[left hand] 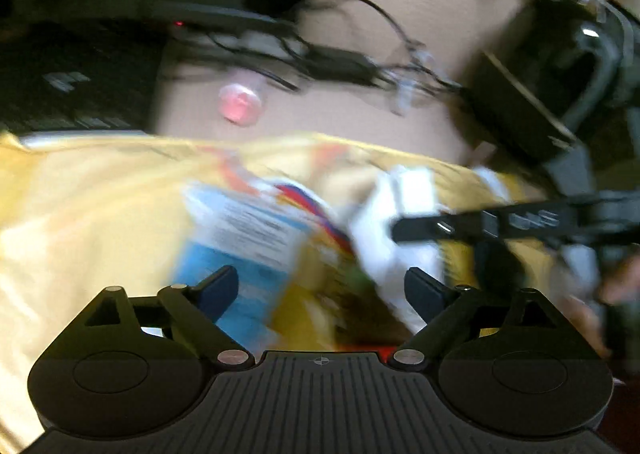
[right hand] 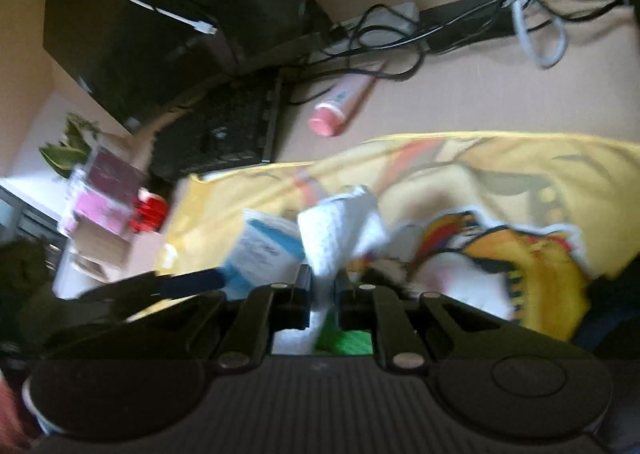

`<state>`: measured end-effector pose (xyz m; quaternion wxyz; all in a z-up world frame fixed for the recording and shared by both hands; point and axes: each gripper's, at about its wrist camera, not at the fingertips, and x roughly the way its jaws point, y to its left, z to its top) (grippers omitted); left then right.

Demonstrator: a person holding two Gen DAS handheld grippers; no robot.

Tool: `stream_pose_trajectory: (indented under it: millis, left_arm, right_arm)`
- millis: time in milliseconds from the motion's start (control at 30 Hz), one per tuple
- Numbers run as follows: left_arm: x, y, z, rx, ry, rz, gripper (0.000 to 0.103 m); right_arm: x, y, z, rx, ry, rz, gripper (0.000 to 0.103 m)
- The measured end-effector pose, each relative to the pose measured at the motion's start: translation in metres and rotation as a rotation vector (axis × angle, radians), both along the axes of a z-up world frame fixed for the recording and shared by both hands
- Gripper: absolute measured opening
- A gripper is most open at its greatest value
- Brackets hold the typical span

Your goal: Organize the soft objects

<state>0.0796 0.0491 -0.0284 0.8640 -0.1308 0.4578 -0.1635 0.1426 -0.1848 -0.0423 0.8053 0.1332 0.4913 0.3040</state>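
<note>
Both views are blurred by motion. A yellow printed cloth [left hand: 88,214] [right hand: 500,174] is spread over the table. On it lies a blue and white packet [left hand: 240,238] [right hand: 264,250]. My left gripper [left hand: 320,288] hangs open just above the packet, with nothing between its fingers. In the right wrist view my right gripper [right hand: 323,286] is shut on a white towel-like cloth [right hand: 340,226], which bunches up beyond the fingertips. The left wrist view shows that white cloth [left hand: 400,210] at the right, with a right gripper finger [left hand: 440,228] against it.
A pink tube [right hand: 340,110] [left hand: 240,104] lies on the tan table beyond the cloth. A black keyboard [right hand: 224,130], a dark box [right hand: 160,14] and tangled cables [right hand: 440,26] fill the back. Stacked small boxes [right hand: 104,210] and a red item [right hand: 150,210] stand at the left.
</note>
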Motion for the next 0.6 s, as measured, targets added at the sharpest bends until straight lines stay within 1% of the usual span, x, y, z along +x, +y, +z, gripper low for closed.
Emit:
stream_pose_trajectory:
  millis: [33, 67, 133, 200, 233, 267, 333, 367, 433, 467, 533, 567, 600]
  left_arm:
    - [0.000, -0.003, -0.003, -0.040, 0.034, -0.032, 0.095]
    - [-0.001, -0.007, -0.008, -0.060, 0.061, -0.049, 0.095]
    - [-0.001, -0.015, -0.019, -0.073, 0.122, -0.072, 0.096]
    - [0.005, -0.025, -0.031, -0.076, 0.183, -0.083, 0.096]
    - [0.007, -0.029, -0.035, -0.072, 0.206, -0.077, 0.098]
    - [0.010, -0.033, -0.040, -0.068, 0.225, -0.063, 0.100]
    - [0.016, -0.038, -0.043, -0.084, 0.214, -0.044, 0.100]
    - [0.019, -0.039, -0.043, -0.093, 0.210, -0.044, 0.093]
    - [0.021, -0.043, -0.039, -0.067, 0.185, -0.059, 0.065]
    - [0.023, -0.045, -0.034, -0.041, 0.163, -0.089, 0.065]
    - [0.024, -0.064, -0.018, 0.160, 0.028, -0.186, 0.065]
    - [0.017, -0.082, -0.011, 0.367, -0.114, -0.279, 0.065]
    - [0.009, -0.099, -0.011, 0.559, -0.244, -0.357, 0.065]
  right_arm:
    - [-0.001, -0.005, 0.000, -0.022, -0.010, -0.010, 0.012]
    - [-0.001, -0.013, -0.001, -0.040, -0.015, -0.033, 0.012]
    - [-0.002, -0.028, -0.001, -0.072, -0.024, -0.080, 0.012]
    - [-0.003, -0.046, 0.003, -0.056, -0.021, -0.127, 0.012]
    - [-0.004, -0.054, 0.006, -0.039, -0.019, -0.152, 0.012]
    - [-0.006, -0.060, 0.009, -0.030, -0.024, -0.172, 0.012]
    - [-0.011, -0.073, 0.014, -0.013, -0.034, -0.212, 0.012]
    - [-0.013, -0.080, 0.017, -0.006, -0.038, -0.231, 0.012]
    - [-0.016, -0.090, 0.019, -0.007, -0.042, -0.259, 0.012]
    - [-0.017, -0.094, 0.020, -0.008, -0.044, -0.270, 0.012]
    - [-0.020, -0.102, 0.021, -0.004, -0.051, -0.290, 0.012]
    - [-0.020, -0.105, 0.022, -0.004, -0.055, -0.297, 0.012]
    - [-0.020, -0.107, 0.023, -0.004, -0.060, -0.303, 0.012]
